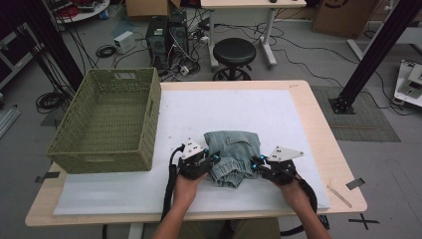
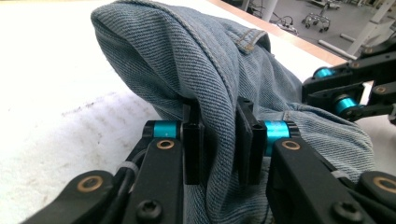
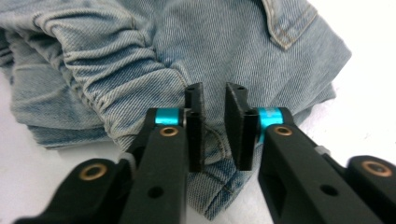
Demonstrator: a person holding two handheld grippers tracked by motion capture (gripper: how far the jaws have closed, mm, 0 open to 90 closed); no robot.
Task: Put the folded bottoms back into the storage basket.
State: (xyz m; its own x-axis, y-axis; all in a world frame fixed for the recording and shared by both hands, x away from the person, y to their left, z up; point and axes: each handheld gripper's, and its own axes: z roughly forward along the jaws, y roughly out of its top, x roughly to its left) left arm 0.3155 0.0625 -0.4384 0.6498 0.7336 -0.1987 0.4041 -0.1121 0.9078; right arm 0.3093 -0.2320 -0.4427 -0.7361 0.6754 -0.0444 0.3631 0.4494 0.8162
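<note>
Now the folded jeans [image 1: 233, 155] are pinched at the left edge by the left gripper [image 2: 218, 140], while the right gripper [image 3: 214, 128] is narrowed over the right edge, grip uncertain.

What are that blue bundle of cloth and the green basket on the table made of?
The blue bundle looks like denim: washed, matte cotton twill with fine diagonal ribs, tan seam stitching and a gathered waistband. The green basket appears to be woven, with an open lattice and cut-out handles; whether it is plastic or painted wicker I cannot tell.
</note>
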